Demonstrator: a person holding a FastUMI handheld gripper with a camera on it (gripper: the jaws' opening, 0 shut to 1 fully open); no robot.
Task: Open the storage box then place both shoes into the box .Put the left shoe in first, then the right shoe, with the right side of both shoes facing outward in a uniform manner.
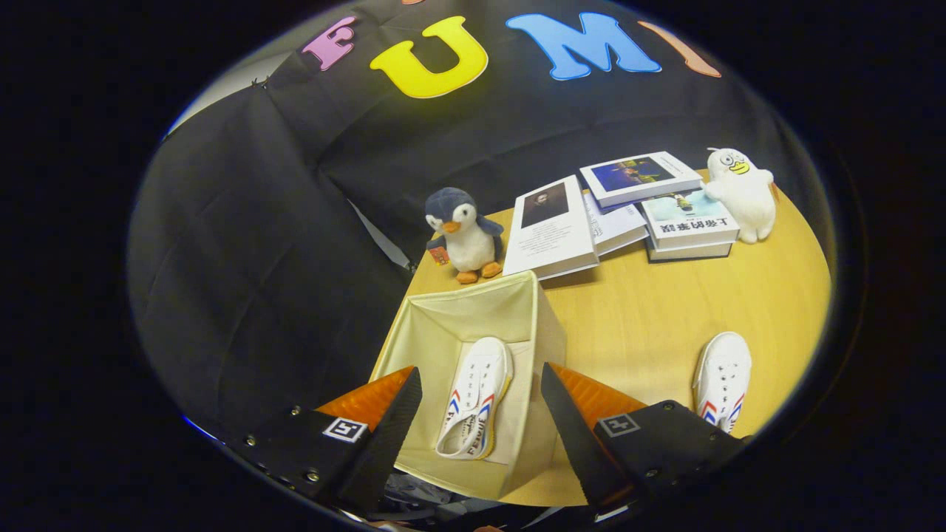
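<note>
1. Hand-held gripper (480, 414) released: fingers spread wide, holding nothing, poised above the storage box (443, 314).
2. Storage box: cream fabric, open at the top, on the wooden bench (650, 318), directly below and between the fingers.
3. 1 white shoe (477, 391) lies inside the box, between the fingers.
4. Second white shoe (723, 378) on the bench, just beyond the right finger, apart from the box.
5. Beyond the box: penguin plush (464, 233), stacked books (628, 207), white duck plush (743, 193).
</note>
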